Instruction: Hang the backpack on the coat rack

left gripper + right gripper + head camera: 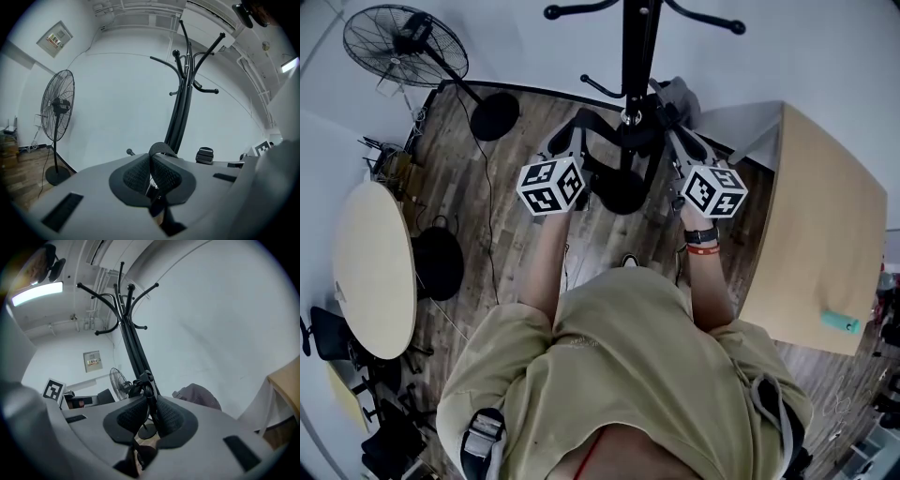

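Note:
The black coat rack (635, 56) stands straight ahead, its round base (622, 190) on the wood floor and its hooks high up (187, 61). The backpack hangs between my grippers against the pole; a grey part of it (680, 94) shows behind the pole and as a lump (199, 397) in the right gripper view. My left gripper (572, 141) is shut on a black webbing loop of the backpack (161, 149). My right gripper (675, 127) is shut on a black strap (147, 380) next to the pole. Most of the bag is hidden by the grippers.
A standing fan (405, 45) is at the far left, its base (494, 116) near the rack. A round pale table (373, 267) is on the left, a wooden desk (820, 234) with a teal object (841, 322) on the right. White wall lies behind the rack.

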A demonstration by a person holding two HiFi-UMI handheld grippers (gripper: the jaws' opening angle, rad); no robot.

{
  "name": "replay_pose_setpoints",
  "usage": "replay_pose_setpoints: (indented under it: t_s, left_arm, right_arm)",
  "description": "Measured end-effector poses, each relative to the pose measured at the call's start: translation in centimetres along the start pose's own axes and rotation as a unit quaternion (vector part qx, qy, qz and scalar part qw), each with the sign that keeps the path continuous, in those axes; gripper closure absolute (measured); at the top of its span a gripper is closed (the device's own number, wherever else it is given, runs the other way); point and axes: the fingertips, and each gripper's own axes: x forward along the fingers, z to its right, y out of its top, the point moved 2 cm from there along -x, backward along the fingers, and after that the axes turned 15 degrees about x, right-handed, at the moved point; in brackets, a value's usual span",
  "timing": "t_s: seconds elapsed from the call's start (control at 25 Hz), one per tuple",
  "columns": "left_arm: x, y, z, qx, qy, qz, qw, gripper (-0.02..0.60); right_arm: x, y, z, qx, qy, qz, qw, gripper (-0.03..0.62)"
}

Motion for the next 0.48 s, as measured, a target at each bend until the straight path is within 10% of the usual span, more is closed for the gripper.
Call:
replay_pose_setpoints:
  t_s: [0.48]
  left_arm:
    - [1.1, -4.6, 0.5, 0.017, 0.004, -0.053, 0.9985, 0.557]
  right_arm:
    - [0.1, -3.7, 3.1, 0.009, -0.031, -0.04, 0.999, 0.517]
